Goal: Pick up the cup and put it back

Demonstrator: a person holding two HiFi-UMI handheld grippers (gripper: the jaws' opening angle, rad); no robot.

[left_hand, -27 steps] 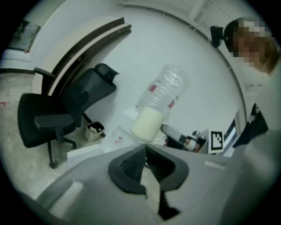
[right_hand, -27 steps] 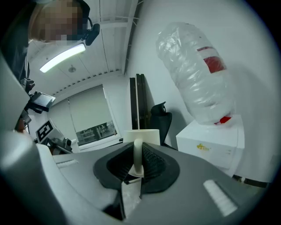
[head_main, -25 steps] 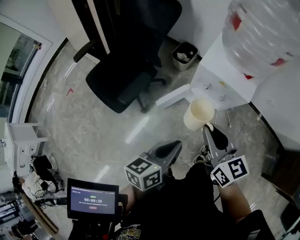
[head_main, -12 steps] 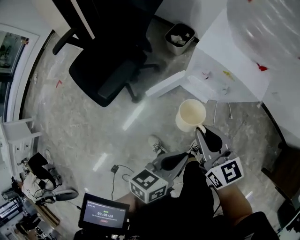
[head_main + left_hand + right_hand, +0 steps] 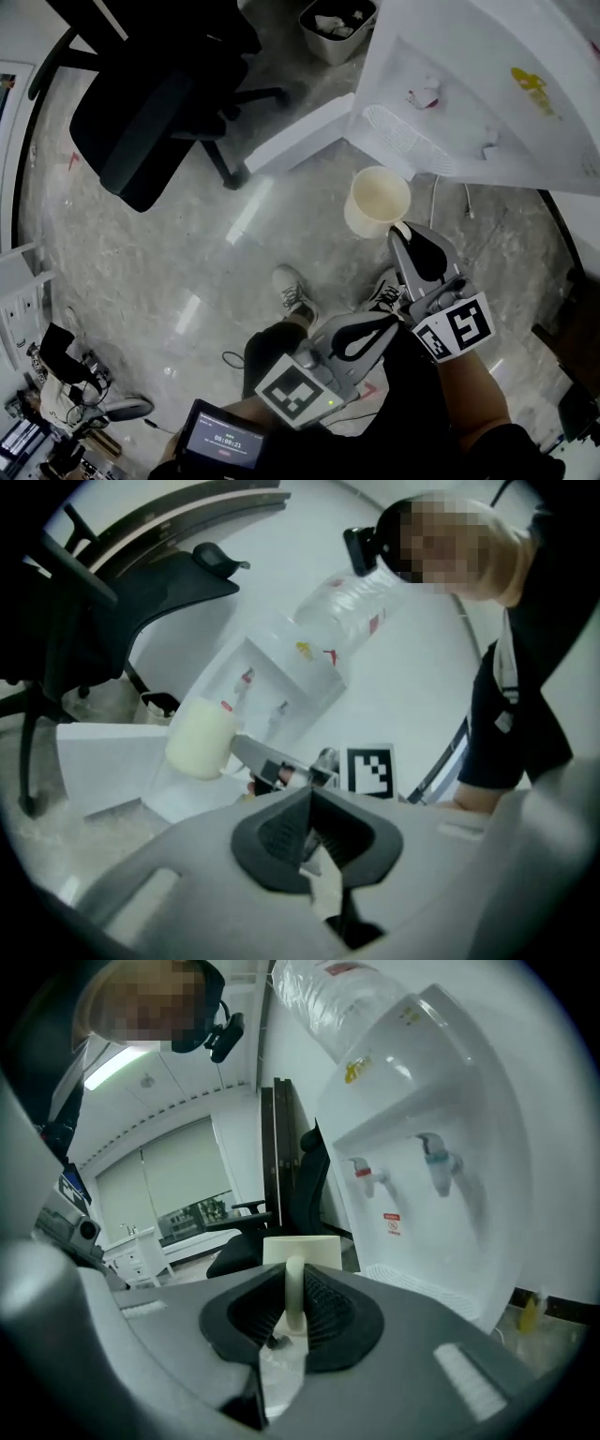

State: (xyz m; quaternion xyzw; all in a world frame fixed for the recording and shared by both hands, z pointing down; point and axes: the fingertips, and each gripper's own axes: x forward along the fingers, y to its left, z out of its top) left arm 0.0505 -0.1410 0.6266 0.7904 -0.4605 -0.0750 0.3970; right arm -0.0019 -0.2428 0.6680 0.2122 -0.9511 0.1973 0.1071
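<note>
A cream cup (image 5: 379,200) hangs in the air in front of the white water dispenser (image 5: 469,84), just off its drip tray (image 5: 403,142). My right gripper (image 5: 405,234) is shut on the cup's handle; in the right gripper view the handle (image 5: 294,1290) stands upright between the black pads, with the cup body (image 5: 300,1248) beyond. The left gripper (image 5: 389,322) sits lower and nearer to me, beside the right one, shut with nothing in it. The left gripper view shows its pads meeting (image 5: 310,803) and the cup (image 5: 200,738) ahead on the right gripper (image 5: 251,754).
A black office chair (image 5: 150,103) stands on the marble floor to the left. A small waste bin (image 5: 333,21) sits at the top, and a white panel (image 5: 300,141) lies beside the dispenser's foot. The person's shoes (image 5: 293,291) are below the cup. Taps (image 5: 436,1164) project above the tray.
Both grippers have come down, the right one still carrying the cup by its handle. The left gripper has drawn in beside the right one. The dispenser's tray now lies close behind the cup.
</note>
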